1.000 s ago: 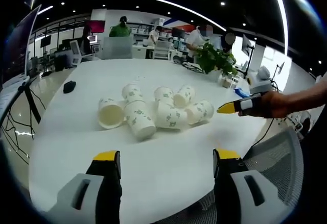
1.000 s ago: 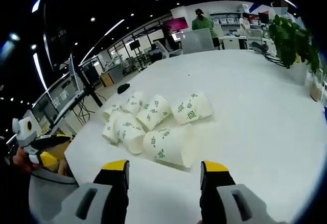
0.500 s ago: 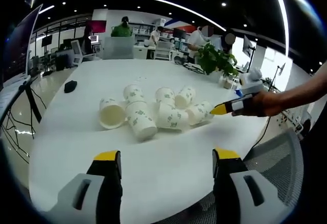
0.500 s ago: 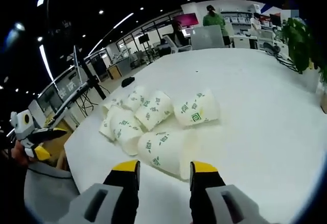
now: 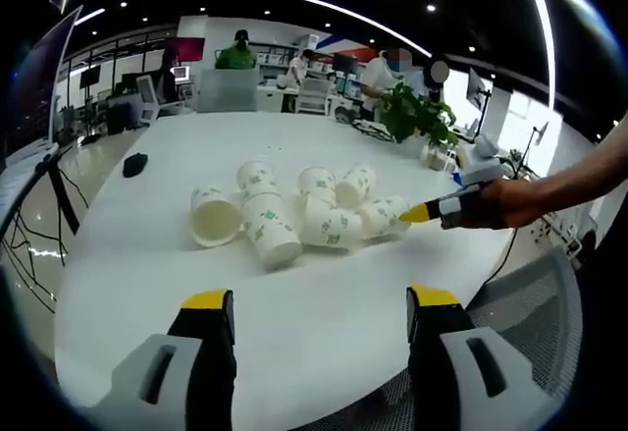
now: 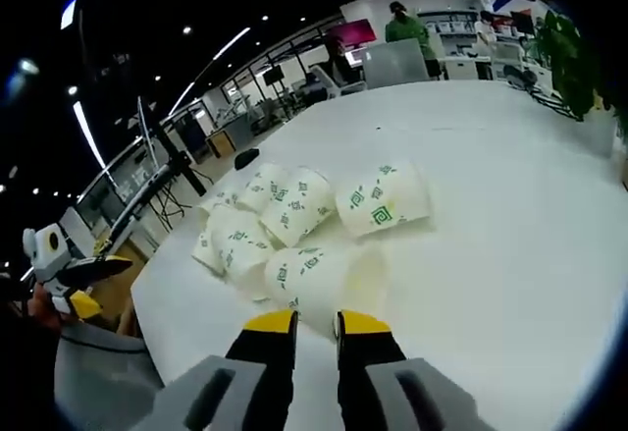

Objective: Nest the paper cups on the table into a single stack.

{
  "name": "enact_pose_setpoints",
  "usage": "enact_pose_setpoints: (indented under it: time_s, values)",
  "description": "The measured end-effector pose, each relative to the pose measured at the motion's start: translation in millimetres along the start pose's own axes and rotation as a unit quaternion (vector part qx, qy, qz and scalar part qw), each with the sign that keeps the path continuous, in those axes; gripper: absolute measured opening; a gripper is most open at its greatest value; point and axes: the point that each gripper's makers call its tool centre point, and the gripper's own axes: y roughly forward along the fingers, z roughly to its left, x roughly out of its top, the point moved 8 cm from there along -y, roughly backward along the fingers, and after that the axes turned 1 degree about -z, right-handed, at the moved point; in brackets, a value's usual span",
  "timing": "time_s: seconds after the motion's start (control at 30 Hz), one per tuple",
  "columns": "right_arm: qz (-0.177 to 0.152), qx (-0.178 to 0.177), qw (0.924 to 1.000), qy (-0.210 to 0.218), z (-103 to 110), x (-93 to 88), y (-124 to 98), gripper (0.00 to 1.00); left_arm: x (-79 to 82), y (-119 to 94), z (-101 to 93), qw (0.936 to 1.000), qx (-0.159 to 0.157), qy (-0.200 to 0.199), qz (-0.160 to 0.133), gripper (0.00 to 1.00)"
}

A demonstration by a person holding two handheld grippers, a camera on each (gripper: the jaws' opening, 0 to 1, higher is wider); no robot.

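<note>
Several white paper cups with green print lie on their sides in a loose cluster (image 5: pixel 299 210) on the white table (image 5: pixel 147 284). One cup (image 5: pixel 214 221) at the cluster's left end turns its open mouth toward me. My left gripper (image 5: pixel 319 301) is open above the near table edge, well short of the cups. A hand holds my right gripper (image 5: pixel 420 213) at the cluster's right end, its yellow tip beside a cup (image 5: pixel 385 215). In the right gripper view, my right gripper (image 6: pixel 317 323) has its jaws almost together just short of the nearest cup (image 6: pixel 314 274). The left gripper (image 6: pixel 98 284) shows at far left.
A black mouse-like item (image 5: pixel 134 164) lies left of the cups. At the table's far end stand a potted plant (image 5: pixel 412 112) and a screen (image 5: pixel 224 89), with people beyond. A mesh chair back (image 5: pixel 530 294) is at the near right.
My right gripper's jaws have closed from wide apart to nearly touching as it moved in toward the nearest cup. The left gripper has stayed open and still.
</note>
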Motion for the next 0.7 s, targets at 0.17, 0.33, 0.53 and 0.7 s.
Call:
enact_pose_setpoints:
  time_s: [0.17,0.33,0.53,0.7]
  values:
    - [-0.004,0.007,1.0,-0.002,-0.7,-0.7,3.3,0.06,-0.2,0.3,0.0,1.0,0.0,0.001,0.001,0.7]
    - [-0.006,0.013,0.9999,-0.006,3.2,0.8,1.0,0.02,0.2,0.1,-0.2,1.0,0.0,0.001,0.002,0.7]
    - [-0.011,0.014,0.9996,-0.022,11.8,1.0,-6.0,0.0,-0.1,0.4,0.9,1.0,0.0,0.001,0.0,0.69]
    - [-0.008,0.012,0.9994,-0.031,15.9,-1.0,-14.9,0.0,0.2,0.2,1.0,1.0,0.0,-0.001,-0.002,0.69]
